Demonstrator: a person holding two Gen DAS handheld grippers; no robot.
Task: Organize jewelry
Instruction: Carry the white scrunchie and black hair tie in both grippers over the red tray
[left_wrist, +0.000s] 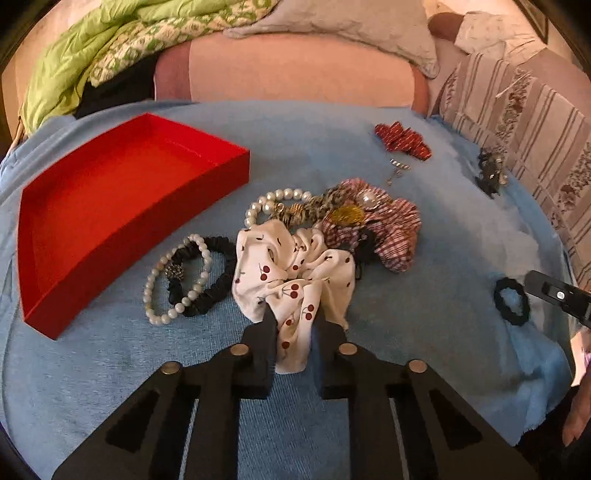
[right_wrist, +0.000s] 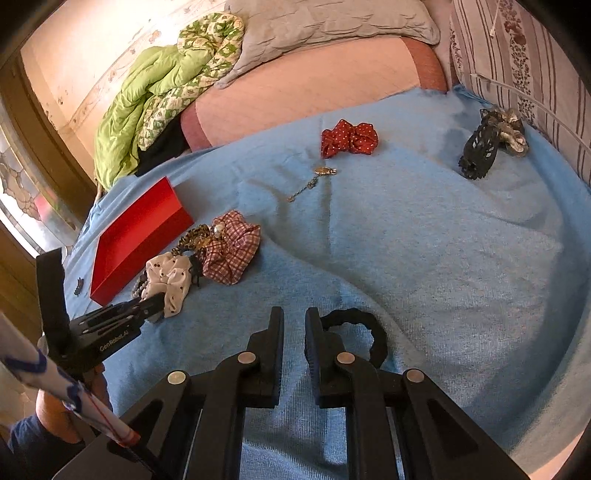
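1. We see a bed covered with a blue blanket (left_wrist: 424, 258), and hair things and jewelry lie on it.
2. Our left tool (left_wrist: 293, 317) is pinching the white cherry scrunchie (left_wrist: 295, 269) in the lower middle of the left view. The cloth is squeezed between its two black fingers (left_wrist: 267, 325).
3. Our right tool (right_wrist: 294, 321) has its fingers pressed close together in the lower middle of the right view. A small black hair tie (right_wrist: 373, 332) lies right beside the right finger. We cannot tell if the tool grips it.
4. The red box (left_wrist: 122, 206) sits open on the left side of the left view, with nothing inside that we can see.
5. Just right of the box lie a pearl bracelet (left_wrist: 177, 284) and a black scrunchie (left_wrist: 218, 273), one over the other.
6. Above the cherry scrunchie is a bigger pearl bracelet (left_wrist: 273, 203), next to a pink checked scrunchie (left_wrist: 391, 229) in a little heap.
7. A red dotted scrunchie (right_wrist: 349, 138) lies in the upper middle of the right view, with a small chain charm (right_wrist: 314, 181) just below it.
8. A black hair clip (right_wrist: 480, 147) lies at the upper right, near the striped cloth.
9. A green quilt (right_wrist: 147, 96) is bunched up at the upper left.
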